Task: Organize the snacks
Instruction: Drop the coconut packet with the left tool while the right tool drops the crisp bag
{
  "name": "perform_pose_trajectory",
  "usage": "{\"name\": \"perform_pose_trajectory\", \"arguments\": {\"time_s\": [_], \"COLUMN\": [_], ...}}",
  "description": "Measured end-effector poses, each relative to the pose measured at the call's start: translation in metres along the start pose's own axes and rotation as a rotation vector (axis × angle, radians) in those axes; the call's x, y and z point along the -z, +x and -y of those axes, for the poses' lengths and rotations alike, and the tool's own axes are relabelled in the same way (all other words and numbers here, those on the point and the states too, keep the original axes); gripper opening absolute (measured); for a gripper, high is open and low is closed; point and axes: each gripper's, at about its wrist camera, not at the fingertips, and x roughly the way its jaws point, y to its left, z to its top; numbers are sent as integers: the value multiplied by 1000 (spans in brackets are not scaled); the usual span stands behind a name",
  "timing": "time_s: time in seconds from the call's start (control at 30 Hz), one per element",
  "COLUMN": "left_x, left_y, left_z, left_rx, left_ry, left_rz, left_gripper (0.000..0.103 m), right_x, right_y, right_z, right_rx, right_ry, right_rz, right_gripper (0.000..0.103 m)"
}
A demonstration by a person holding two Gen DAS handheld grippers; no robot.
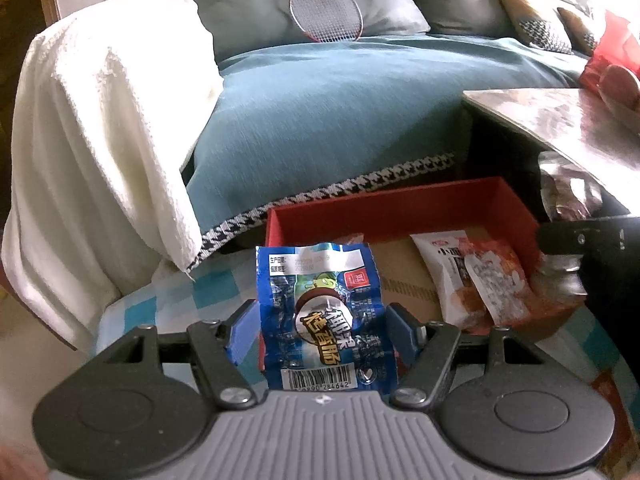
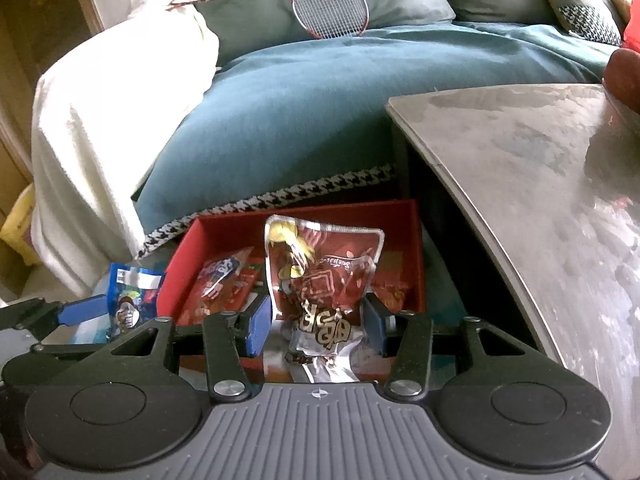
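My left gripper (image 1: pixel 320 328) is shut on a blue snack packet (image 1: pixel 324 312), which stands upright between the blue pads just in front of the red box (image 1: pixel 400 208). In the box lie white and orange packets (image 1: pixel 476 276). My right gripper (image 2: pixel 316 320) is shut on a red and silver snack packet (image 2: pixel 324 276), held upright over the near part of the red box (image 2: pixel 304 212). More red packets (image 2: pixel 224 284) lie inside. In the right wrist view the blue packet (image 2: pixel 132 300) shows at the left, beside a pad (image 2: pixel 84 310) of the left gripper.
A sofa with a teal cover (image 1: pixel 340 112) and a white blanket (image 1: pixel 100 140) rises behind the box. A badminton racket (image 1: pixel 326 12) leans on the cushions. A marble table (image 2: pixel 540 200) juts in from the right, close to the box. A checked mat (image 1: pixel 192 292) lies under the box.
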Motion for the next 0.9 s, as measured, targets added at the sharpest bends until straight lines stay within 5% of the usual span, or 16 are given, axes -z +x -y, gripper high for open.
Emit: {"name": "perform_pose_trajectory", "arguments": {"time_s": [0.9], "left_x": [-21], "left_y": [86], "left_z": [35], "left_rx": [-8], "left_ry": [22], "left_rz": [-55], "left_gripper": [63], "right_x": [-3], "right_y": [91], "right_z": [12], "right_rx": [68], "right_ry": [-20], "right_rz": [-191], "right_gripper": [51]}}
